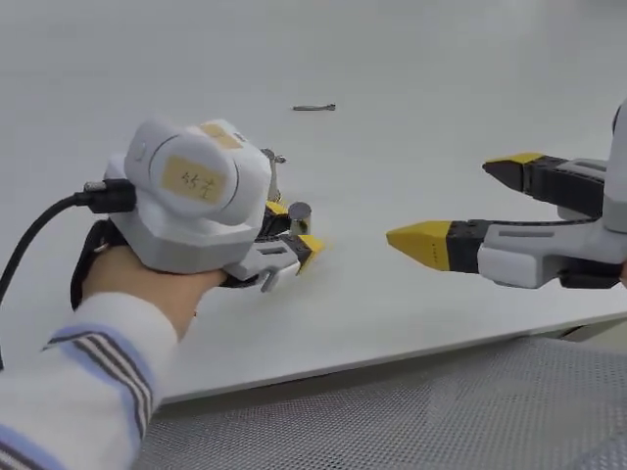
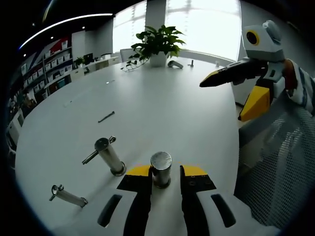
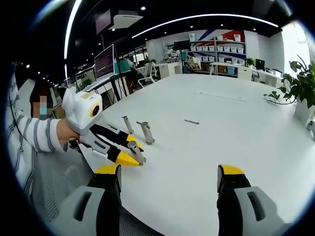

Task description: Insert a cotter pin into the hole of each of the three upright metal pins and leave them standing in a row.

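The bare metal pin [image 2: 161,164] stands upright, clamped in my left gripper's [image 2: 164,175] jaws, I judge to steady it. Beside it stand two fitted pins [image 2: 109,155]. The loose cotter pin [image 2: 106,117] lies well beyond it on the white table [image 2: 162,108]. My right gripper [image 3: 170,172] hangs well apart, jaws wide and empty, likely to fetch that.

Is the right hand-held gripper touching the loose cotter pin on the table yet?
Apart. In the head view the cotter pin lies alone, with bare table plainly between it and the open right hand-held gripper.
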The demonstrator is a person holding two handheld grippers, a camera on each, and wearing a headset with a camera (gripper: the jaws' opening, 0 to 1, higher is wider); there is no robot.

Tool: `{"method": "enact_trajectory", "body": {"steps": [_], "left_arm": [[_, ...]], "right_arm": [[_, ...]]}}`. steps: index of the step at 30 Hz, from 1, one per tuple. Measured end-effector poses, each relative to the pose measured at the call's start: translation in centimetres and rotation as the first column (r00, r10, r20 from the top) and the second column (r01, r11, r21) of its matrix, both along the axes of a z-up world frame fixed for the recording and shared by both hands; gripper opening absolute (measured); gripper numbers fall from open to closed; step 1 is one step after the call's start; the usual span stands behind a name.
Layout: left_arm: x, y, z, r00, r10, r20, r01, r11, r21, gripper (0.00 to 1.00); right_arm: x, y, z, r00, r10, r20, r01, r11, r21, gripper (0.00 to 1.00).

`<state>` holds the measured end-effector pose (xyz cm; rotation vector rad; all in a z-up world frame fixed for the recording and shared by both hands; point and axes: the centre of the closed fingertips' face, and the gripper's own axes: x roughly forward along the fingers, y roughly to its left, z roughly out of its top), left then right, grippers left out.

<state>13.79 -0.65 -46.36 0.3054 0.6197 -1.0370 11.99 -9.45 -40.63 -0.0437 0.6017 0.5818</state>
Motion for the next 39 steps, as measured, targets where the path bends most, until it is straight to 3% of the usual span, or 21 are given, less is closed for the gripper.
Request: {"method": "enact_trajectory", "body": {"steps": [1,3,4,6,8,12,14,15,16,18,19,24,27,29,35,38,39], "left_arm": [[0.0,0.0,0.2,1.0,0.001,-0.01,-0.001,1.0,-0.012,0.24],[-0.6,-0.3,0.6,0.998,-0.023,-0.067,0.019,0.998,-0.052,0.28],[-0.6,-0.3,1.0,0.997,-0.029,-0.073,0.024,0.997,-0.074,0.33],[-0.5,-0.4,2.1,0.998,-0.048,-0.052,0.042,0.992,-0.115,0.41],[-0.8,-0.7,3.3,0.995,-0.072,-0.064,0.06,0.983,-0.174,0.49],[-1.1,-0.3,4.9,0.994,-0.1,-0.053,0.086,0.971,-0.224,0.59],[-1.1,0.1,5.1,0.993,-0.088,-0.075,0.069,0.971,-0.227,0.68],[-1.5,0.4,4.9,0.989,-0.084,-0.122,0.055,0.973,-0.226,0.74],[-1.8,0.6,4.9,0.986,-0.087,-0.139,0.053,0.973,-0.226,0.8],[-2.0,0.6,5.3,0.992,-0.091,-0.084,0.07,0.973,-0.219,0.85],[-2.4,1.0,5.3,0.993,-0.1,-0.071,0.083,0.976,-0.202,0.86],[-3.2,2.5,5.5,0.994,-0.067,-0.081,0.048,0.974,-0.22,0.99],[-3.2,3.5,5.4,0.997,-0.038,-0.06,0.024,0.977,-0.214,0.99],[-3.2,4.0,5.2,0.998,-0.008,-0.068,-0.007,0.974,-0.227,0.99],[-3.6,4.9,4.3,0.997,0.024,-0.078,-0.04,0.978,-0.205,0.99],[-3.9,5.0,4.4,0.994,0.038,-0.105,-0.062,0.97,-0.235,0.99],[-3.9,4.7,4.6,0.99,0.063,-0.129,-0.096,0.96,-0.264,0.99]], "right_arm": [[0.0,0.0,0.0,1.0,0.0,0.0,0.0,1.0,0.0,0.78],[0.0,-0.1,0.0,1.0,0.0,0.002,0.0,1.0,-0.001,0.78],[0.0,-0.1,0.0,1.0,-0.001,0.001,0.001,1.0,-0.004,0.78],[0.0,-0.2,-0.1,1.0,0.0,-0.001,0.0,1.0,-0.007,0.78],[0.0,-0.2,-0.1,1.0,0.002,-0.003,-0.002,1.0,-0.009,0.78],[0.0,-0.3,-0.1,1.0,0.007,-0.008,-0.007,1.0,-0.023,0.78],[0.2,-0.4,-0.1,1.0,0.009,-0.007,-0.009,1.0,-0.029,0.78],[0.3,-0.5,-0.1,1.0,0.01,-0.007,-0.01,0.999,-0.032,0.78],[0.4,-0.6,-0.1,1.0,0.012,-0.01,-0.012,0.999,-0.035,0.78],[0.5,-0.6,-0.1,1.0,0.015,-0.014,-0.016,0.999,-0.042,0.78],[0.5,-0.6,-0.1,1.0,0.018,-0.016,-0.019,0.999,-0.045,0.77],[0.6,-0.9,-0.2,0.998,0.053,-0.036,-0.056,0.995,-0.082,0.76],[0.7,-0.9,-0.3,0.995,0.092,-0.05,-0.097,0.989,-0.113,0.75],[1.0,-0.9,-0.2,0.991,0.119,-0.059,-0.126,0.984,-0.127,0.74],[2.8,-1.0,-0.1,0.979,0.18,-0.091,-0.193,0.968,-0.162,0.7],[3.6,-1.3,-0.3,0.966,0.224,-0.131,-0.247,0.946,-0.209,0.7],[4.2,-1.5,-0.3,0.965,0.223,-0.137,-0.251,0.94,-0.231,0.7]]}}
